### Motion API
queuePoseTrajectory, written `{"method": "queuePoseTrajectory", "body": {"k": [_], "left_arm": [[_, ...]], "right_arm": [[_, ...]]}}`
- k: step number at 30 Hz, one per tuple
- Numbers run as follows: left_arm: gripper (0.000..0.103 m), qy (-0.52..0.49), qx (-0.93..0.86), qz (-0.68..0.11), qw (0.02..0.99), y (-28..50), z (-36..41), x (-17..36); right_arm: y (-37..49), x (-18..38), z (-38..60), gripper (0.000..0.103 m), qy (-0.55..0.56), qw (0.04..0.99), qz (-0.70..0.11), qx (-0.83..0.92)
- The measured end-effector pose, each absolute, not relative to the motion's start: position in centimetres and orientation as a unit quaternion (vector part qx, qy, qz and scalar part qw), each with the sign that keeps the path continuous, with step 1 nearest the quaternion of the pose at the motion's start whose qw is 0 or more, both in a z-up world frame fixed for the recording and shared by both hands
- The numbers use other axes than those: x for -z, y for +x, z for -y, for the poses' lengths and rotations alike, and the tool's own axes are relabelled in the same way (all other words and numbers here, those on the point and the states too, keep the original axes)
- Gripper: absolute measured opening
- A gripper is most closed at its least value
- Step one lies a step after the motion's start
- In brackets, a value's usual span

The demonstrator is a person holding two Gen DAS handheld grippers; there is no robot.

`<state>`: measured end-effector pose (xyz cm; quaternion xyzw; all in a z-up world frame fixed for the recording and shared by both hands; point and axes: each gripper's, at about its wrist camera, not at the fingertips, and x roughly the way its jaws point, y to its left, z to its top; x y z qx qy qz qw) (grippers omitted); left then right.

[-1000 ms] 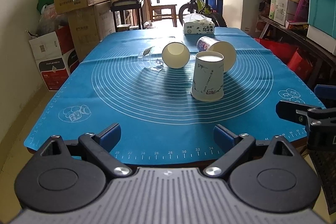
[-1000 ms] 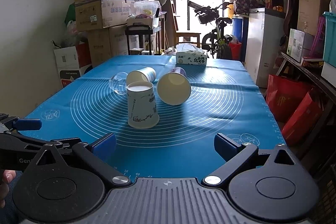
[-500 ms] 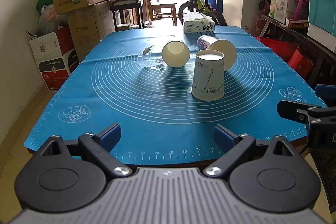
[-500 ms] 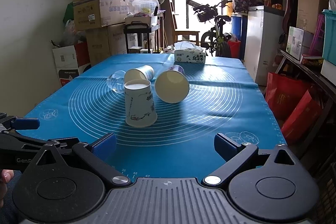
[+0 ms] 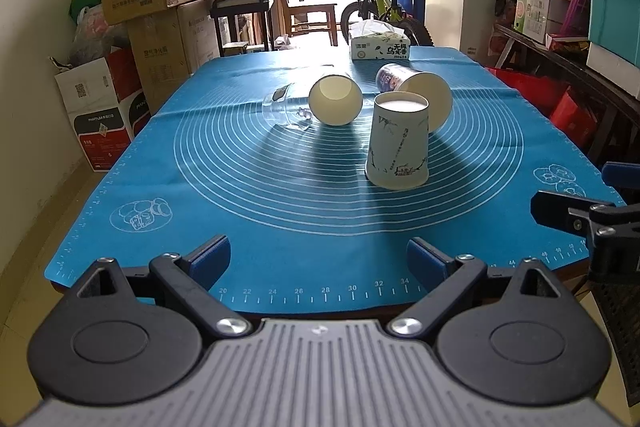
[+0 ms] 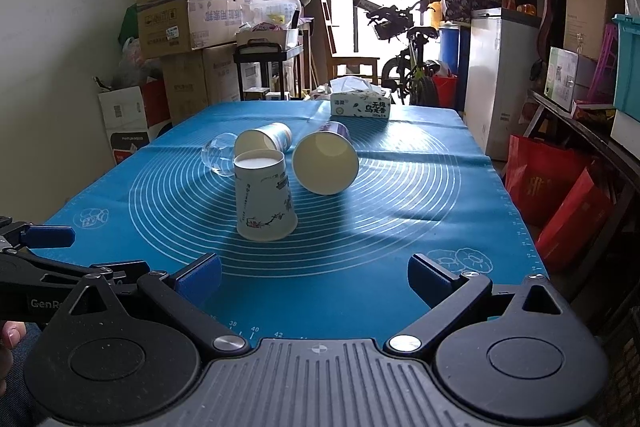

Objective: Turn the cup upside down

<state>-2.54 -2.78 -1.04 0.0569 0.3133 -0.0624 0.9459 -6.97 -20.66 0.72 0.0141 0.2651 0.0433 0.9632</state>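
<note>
One paper cup (image 5: pixel 397 143) already stood inverted, rim down and base up, at the near-centre of the blue mat (image 5: pixel 224 187). So the flip looked done for that one, or the run was between cups; can't tell which from this alone.

Three more lay on their sides behind it:
- plain cup (image 5: pixel 336 99), mouth toward camera, left of centre
- printed cup (image 5: pixel 416 87), right, just behind the inverted one
- clear plastic cup (image 5: pixel 286 109), far left, beside the plain cup

Tissue box (image 5: pixel 379 47) sat at the mat's far edge.

Left gripper (image 5: pixel 319 255) was wide open, empty, held level just off the near table edge, pointing down the mat. Right gripper (image 6: pixel 314 277) was in the same state: jaws spread, nothing between them, hovering low at the near edge and aimed roughly at the inverted cup (image 6: pixel 264 197). Both were well apart from every cup.

My read: if another cup was next, the printed cup (image 6: pixel 326 161) was the easier target for the right side. It'd need a reach forward, a pinch across the wall near the rim without crushing it, then lift and rotate rim-down. Risk: thin paper deforms, and the cup could roll when nudged.
</note>
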Motion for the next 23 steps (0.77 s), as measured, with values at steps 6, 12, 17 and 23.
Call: {"method": "queuePoseTrajectory", "body": {"k": [6,12,17,23], "left_arm": [[0.094,0.058,0.062,-0.315,0.945,-2.46,2.77,1.15],[0.094,0.058,0.061,-0.316,0.945,-2.42,2.81,1.28],[0.094,0.057,0.061,-0.317,0.945,-2.30,2.87,1.37],[0.094,0.060,0.061,-0.316,0.945,-2.21,2.97,1.39]], "right_arm": [[-6.93,-0.66,20.68,0.101,0.015,0.963,-0.266,-0.043],[-6.78,-0.39,20.76,0.101,0.017,0.963,-0.267,-0.043],[-6.43,-0.14,20.90,0.101,0.021,0.961,-0.272,-0.042],[-6.25,-0.07,20.86,0.101,0.022,0.961,-0.273,-0.043]]}}
